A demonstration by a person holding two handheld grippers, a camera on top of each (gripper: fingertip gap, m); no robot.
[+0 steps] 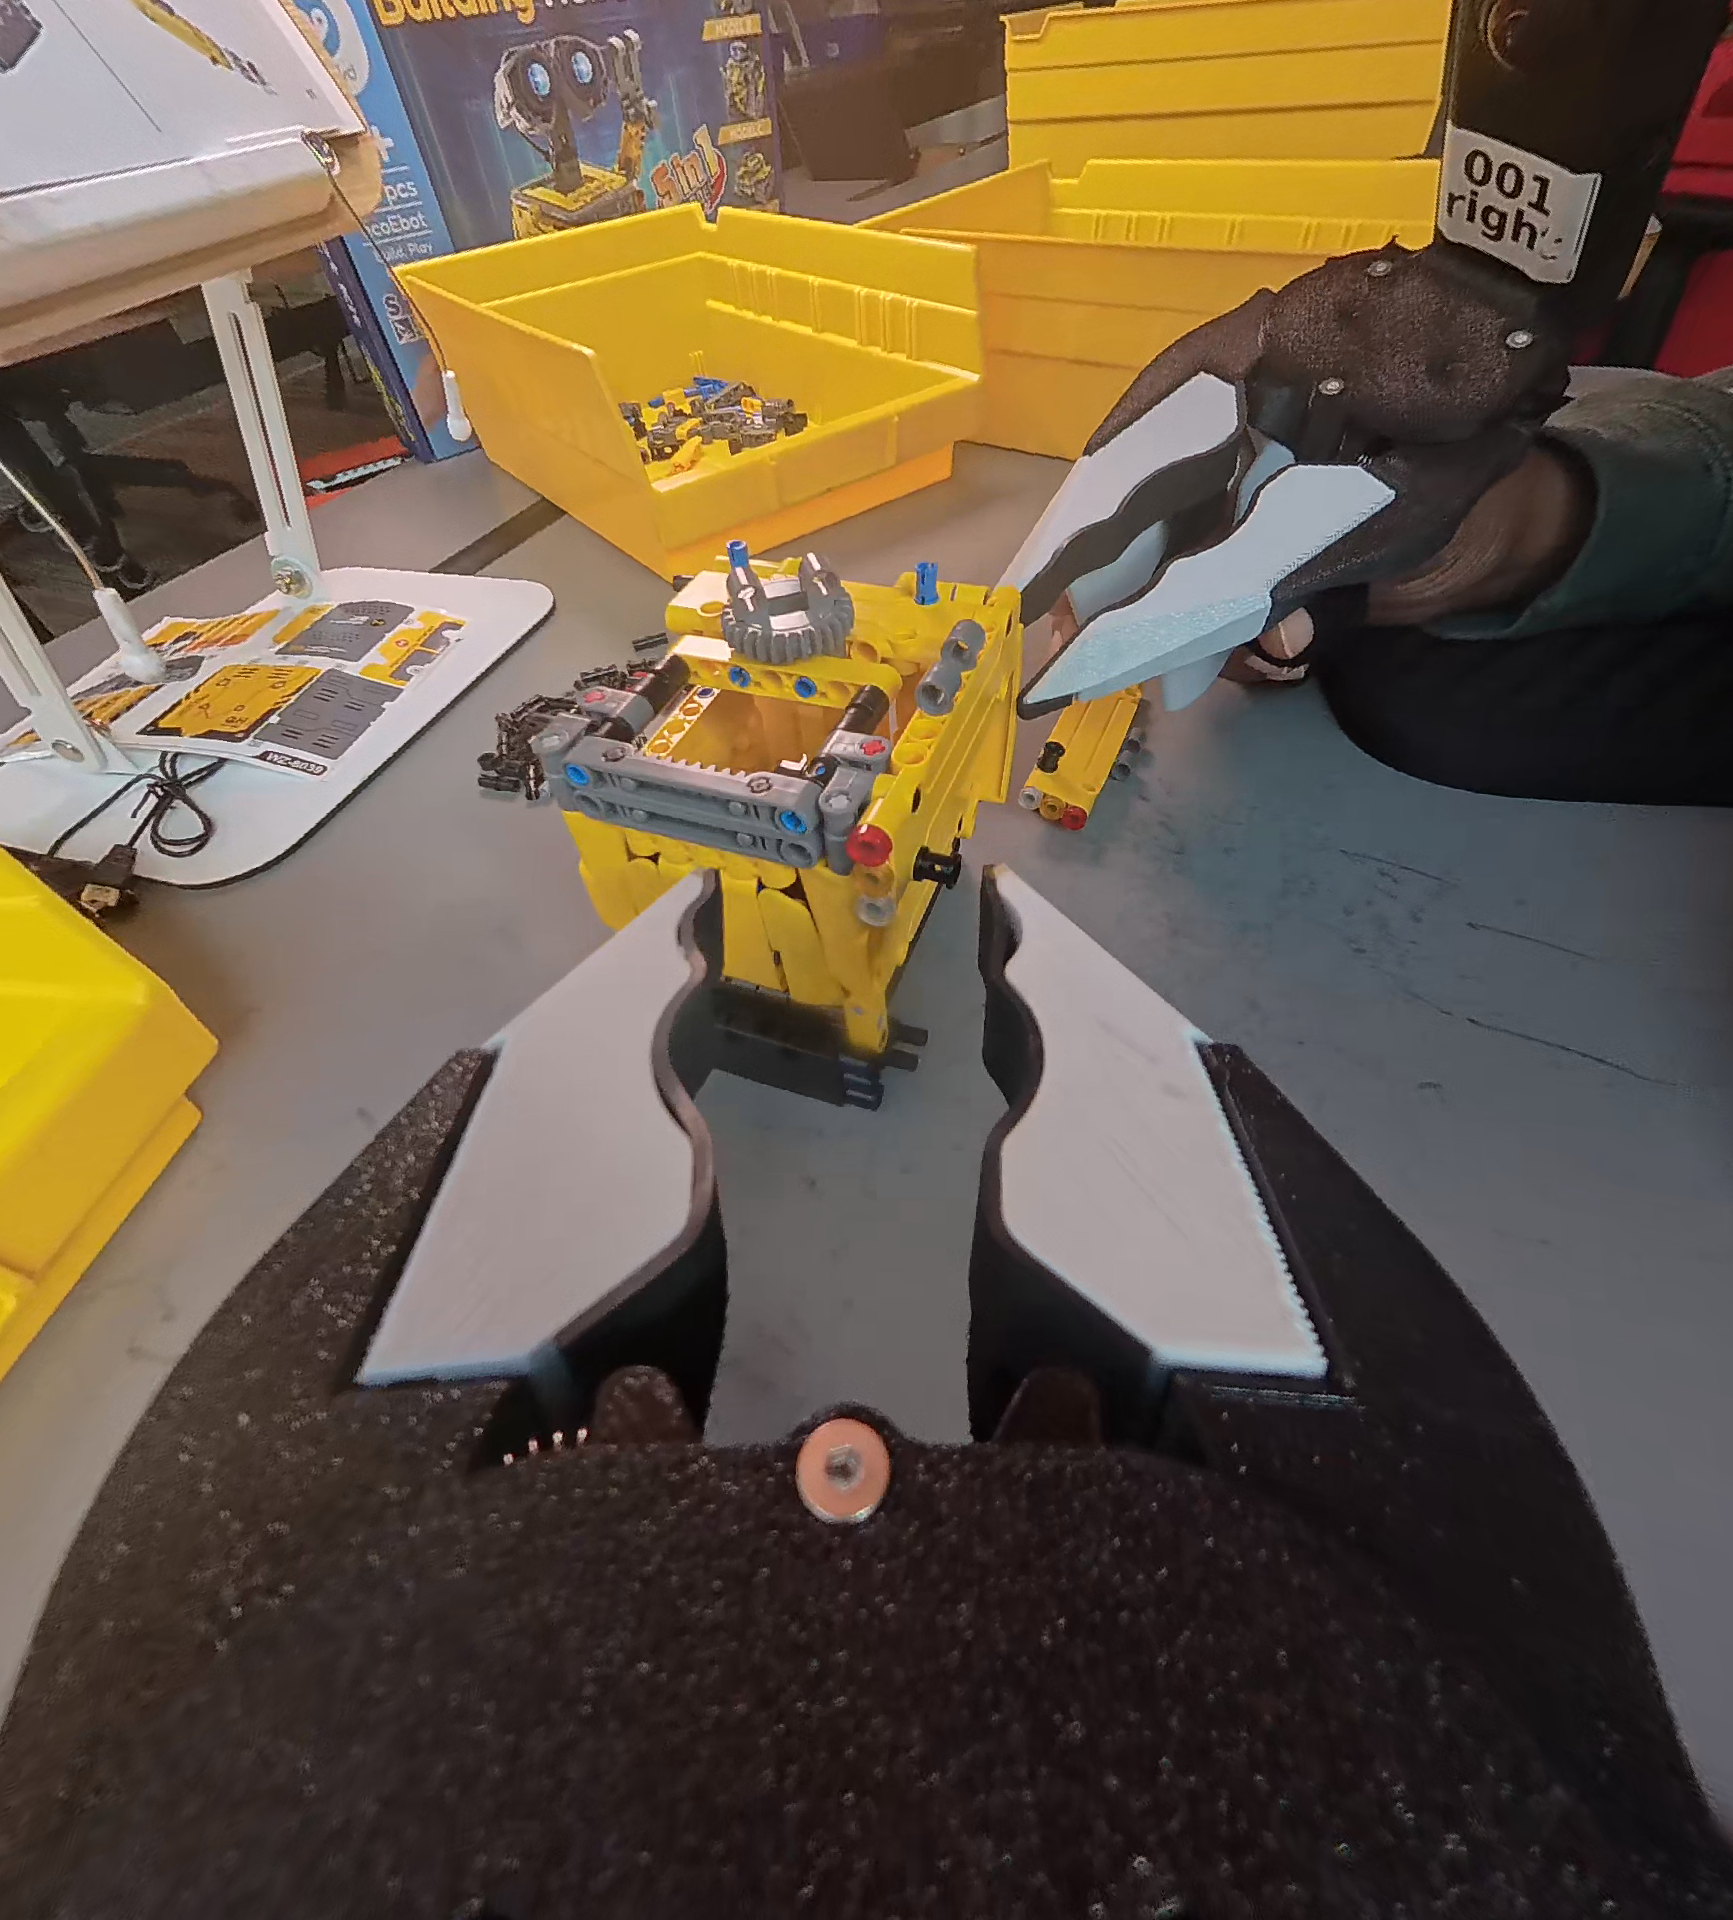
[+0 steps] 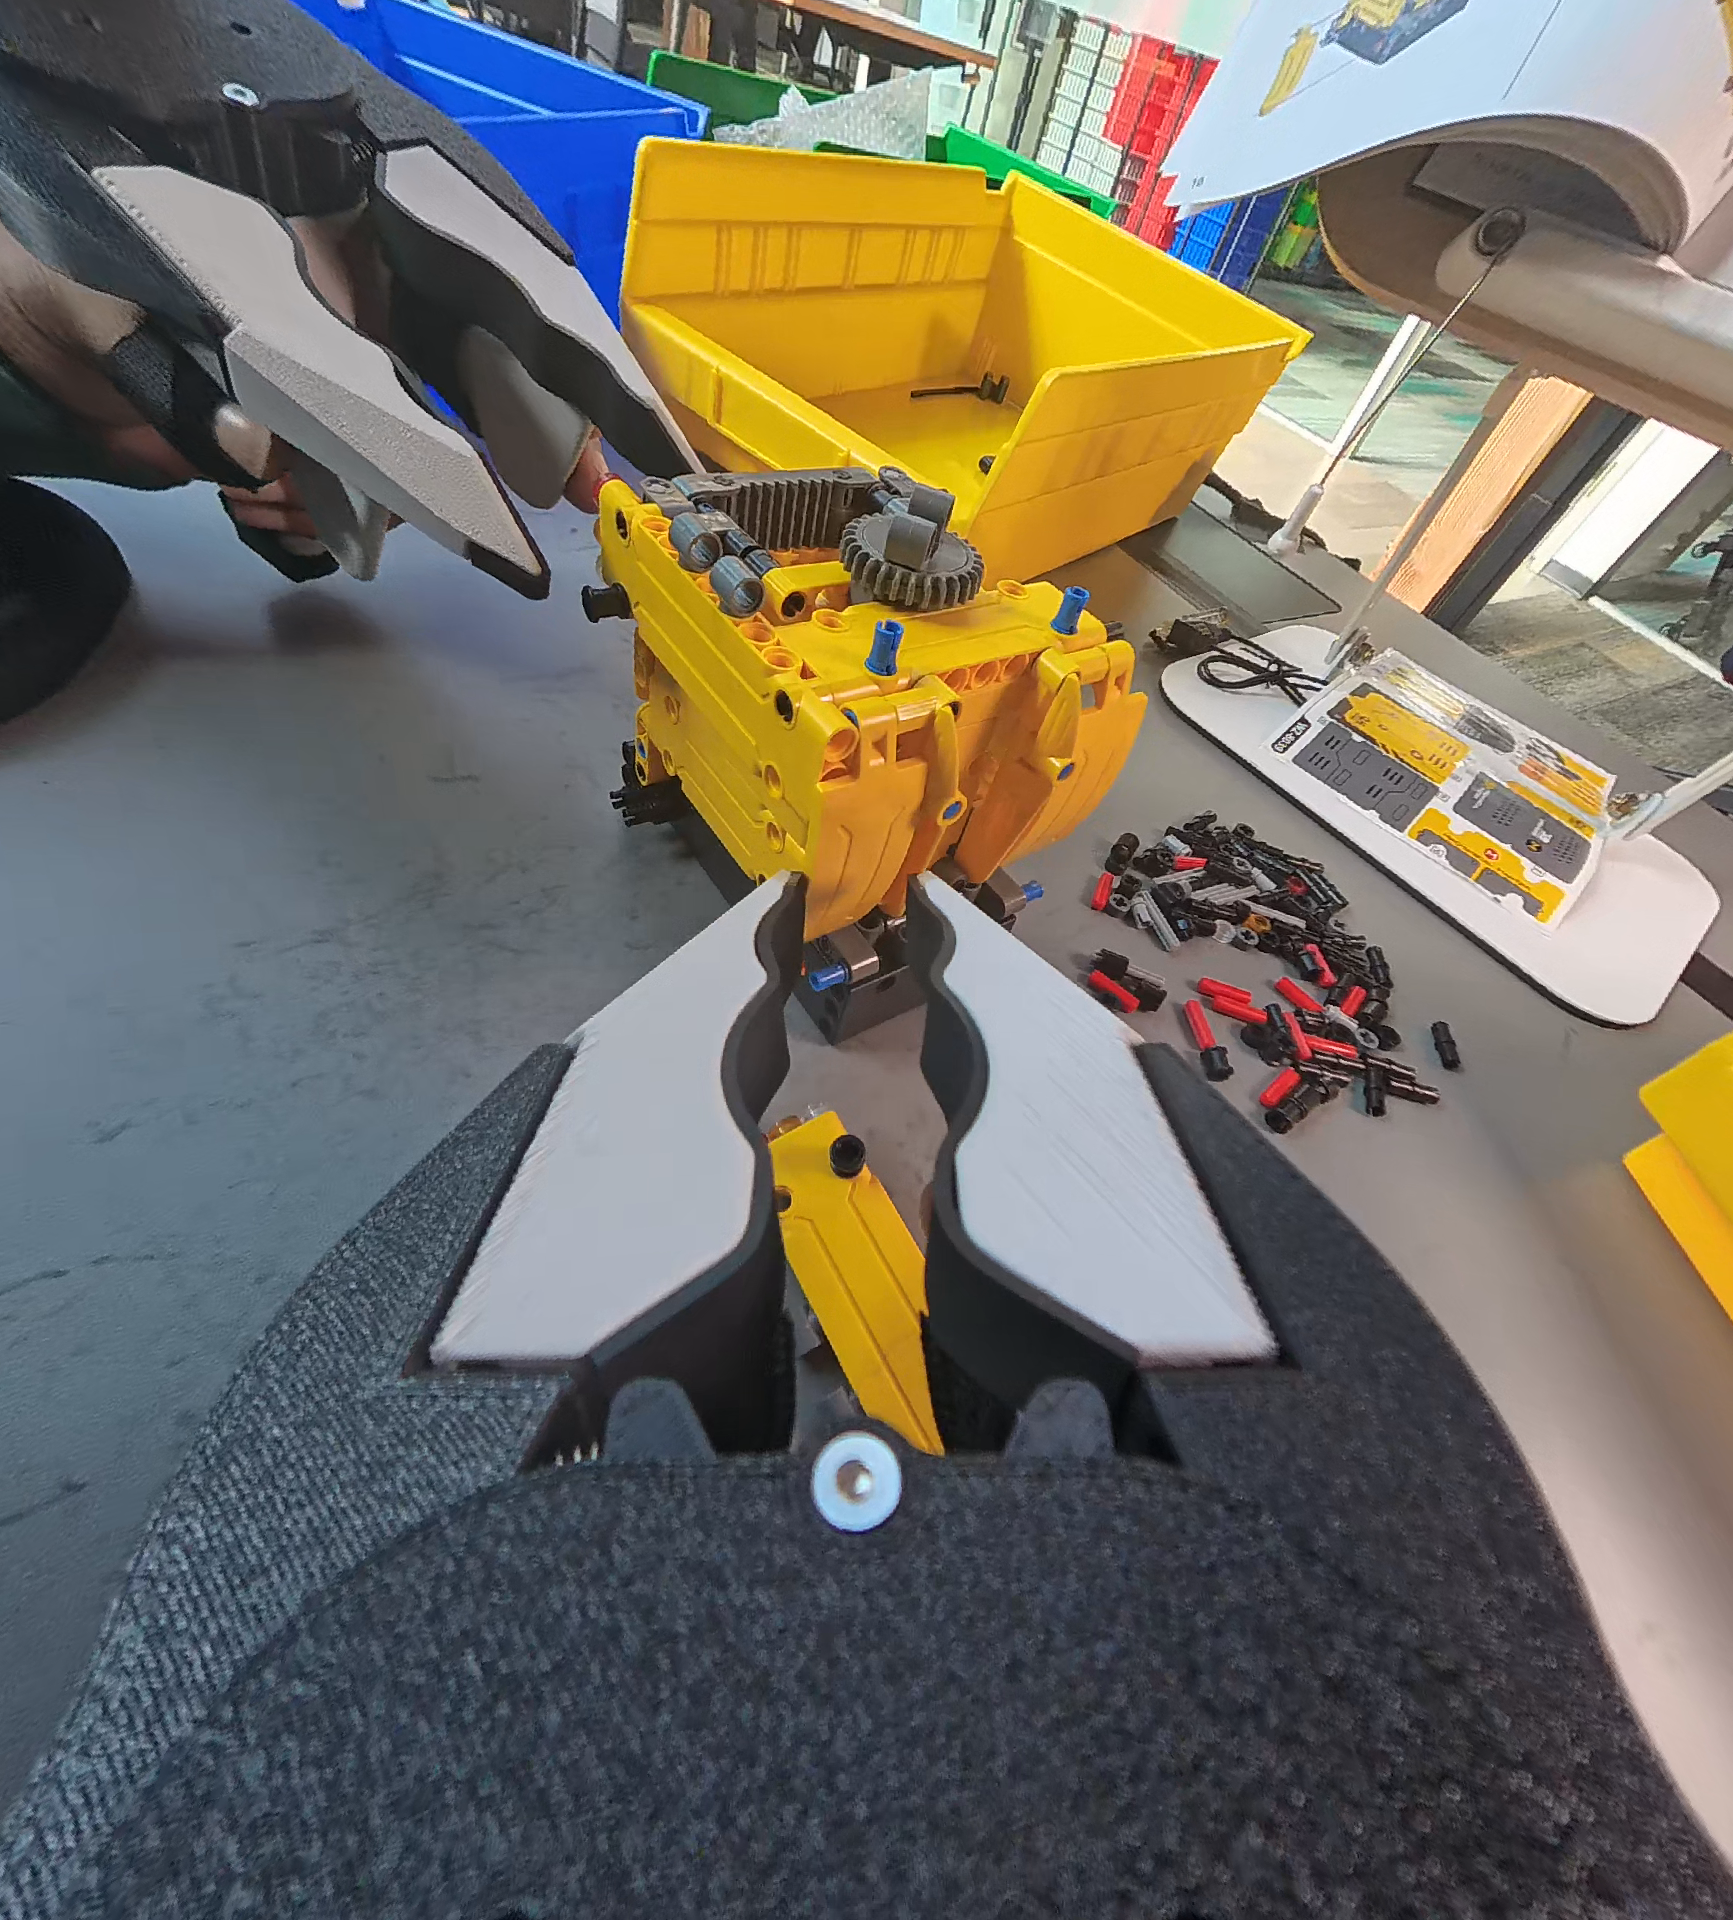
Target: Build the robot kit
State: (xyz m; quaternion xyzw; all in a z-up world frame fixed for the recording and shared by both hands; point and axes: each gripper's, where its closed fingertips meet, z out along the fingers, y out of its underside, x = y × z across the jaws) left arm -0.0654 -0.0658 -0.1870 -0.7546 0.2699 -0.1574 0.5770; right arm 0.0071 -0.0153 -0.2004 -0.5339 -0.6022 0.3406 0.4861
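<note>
Left wrist view shows the left claw point(image 1: 846, 904) low in the middle of the frame, its two fingers apart with nothing between them. Just past its tips, in the middle of the frame, stands a yellow brick model point(image 1: 789, 769) with a grey gear point(image 1: 787, 618) on top. It sits upright on the grey desk point(image 1: 1361, 1039).

The right claw point(image 1: 1033, 665) comes in from the upper right, tips near the model's side, over a yellow beam piece point(image 1: 1090, 753) lying flat.

Right wrist view shows the right claw point(image 2: 851, 883) a little apart, tips beside the model point(image 2: 872, 717). Small black and red pins point(image 2: 1267, 987) lie at the right. A yellow bin point(image 2: 945, 343) sits behind.
</note>
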